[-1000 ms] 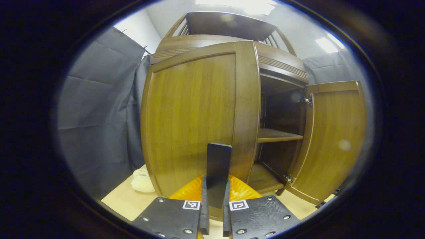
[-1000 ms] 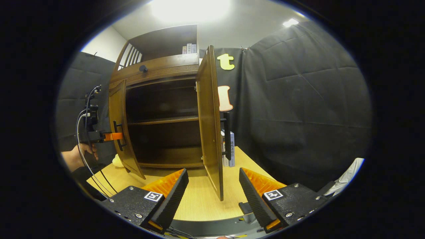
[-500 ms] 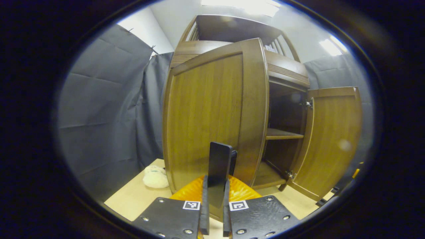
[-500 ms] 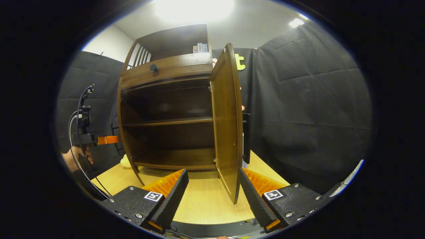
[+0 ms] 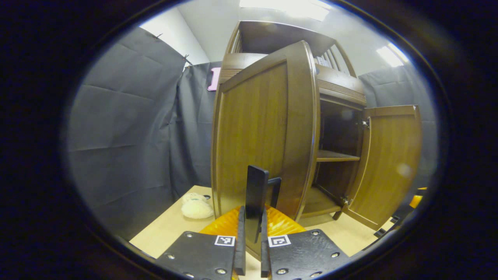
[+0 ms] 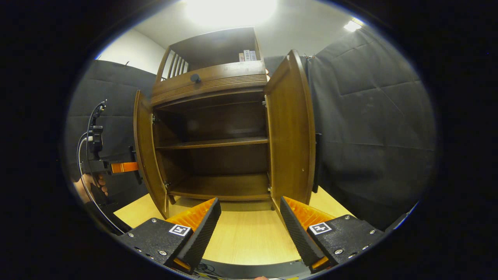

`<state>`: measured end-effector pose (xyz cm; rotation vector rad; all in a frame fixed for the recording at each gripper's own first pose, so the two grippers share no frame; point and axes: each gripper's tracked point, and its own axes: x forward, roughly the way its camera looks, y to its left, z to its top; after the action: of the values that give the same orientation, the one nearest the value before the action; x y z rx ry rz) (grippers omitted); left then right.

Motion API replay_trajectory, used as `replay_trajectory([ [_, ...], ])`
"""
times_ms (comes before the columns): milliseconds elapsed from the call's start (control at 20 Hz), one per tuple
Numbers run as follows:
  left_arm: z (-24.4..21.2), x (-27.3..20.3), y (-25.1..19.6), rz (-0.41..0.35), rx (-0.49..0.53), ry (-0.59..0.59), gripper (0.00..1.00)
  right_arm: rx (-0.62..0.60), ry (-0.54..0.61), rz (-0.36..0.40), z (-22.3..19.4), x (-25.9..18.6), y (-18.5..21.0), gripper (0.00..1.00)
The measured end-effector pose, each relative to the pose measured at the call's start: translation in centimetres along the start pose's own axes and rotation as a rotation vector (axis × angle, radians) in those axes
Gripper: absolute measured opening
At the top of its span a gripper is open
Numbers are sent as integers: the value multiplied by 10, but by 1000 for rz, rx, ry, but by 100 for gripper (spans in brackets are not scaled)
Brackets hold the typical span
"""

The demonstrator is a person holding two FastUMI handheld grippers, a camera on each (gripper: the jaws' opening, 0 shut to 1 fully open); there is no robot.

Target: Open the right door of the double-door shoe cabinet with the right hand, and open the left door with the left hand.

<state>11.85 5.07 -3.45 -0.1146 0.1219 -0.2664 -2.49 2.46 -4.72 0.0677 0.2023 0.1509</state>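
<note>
The wooden shoe cabinet (image 6: 210, 83) stands with both doors swung out and its dark shelves (image 6: 212, 143) exposed. In the left gripper view, my left gripper (image 5: 252, 217) is shut on the dark vertical handle (image 5: 256, 190) of the left door (image 5: 256, 132); the right door (image 5: 389, 163) hangs open beyond it. In the right gripper view, my right gripper (image 6: 251, 217) is open and holds nothing, a short way in front of the cabinet. The right door (image 6: 290, 132) stands wide open above its right finger. At the left door (image 6: 146, 147) I see the left gripper (image 6: 123, 167) and the hand (image 6: 91, 186) holding it.
The cabinet sits on a light wooden table (image 6: 241, 237). A white plush lump (image 5: 196, 208) lies on the table left of the left door. Books (image 6: 247, 55) stand on the cabinet's upper shelf, and a dark knob (image 6: 195, 77) sits on its drawer front. Black cloth walls surround the booth.
The left door has swung farther open with my left gripper holding its handle. The right door has swung wider and no longer stands between my right gripper's fingers.
</note>
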Motion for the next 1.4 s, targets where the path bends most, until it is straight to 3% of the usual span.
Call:
replay_trajectory([
  [600,7,-20,29,66,48,-63,12,-36,8,88,-1,20,66,95],
  [850,15,-27,32,104,41,-80,12,-33,8,85,-3,25,83,95],
  [1150,18,-32,35,188,58,-104,12,-41,-12,86,0,17,90,95],
  [1300,26,-39,38,260,78,-123,12,-49,-42,89,13,9,82,95],
  [1400,30,-45,35,266,56,-137,12,-50,-59,91,20,1,75,95],
])
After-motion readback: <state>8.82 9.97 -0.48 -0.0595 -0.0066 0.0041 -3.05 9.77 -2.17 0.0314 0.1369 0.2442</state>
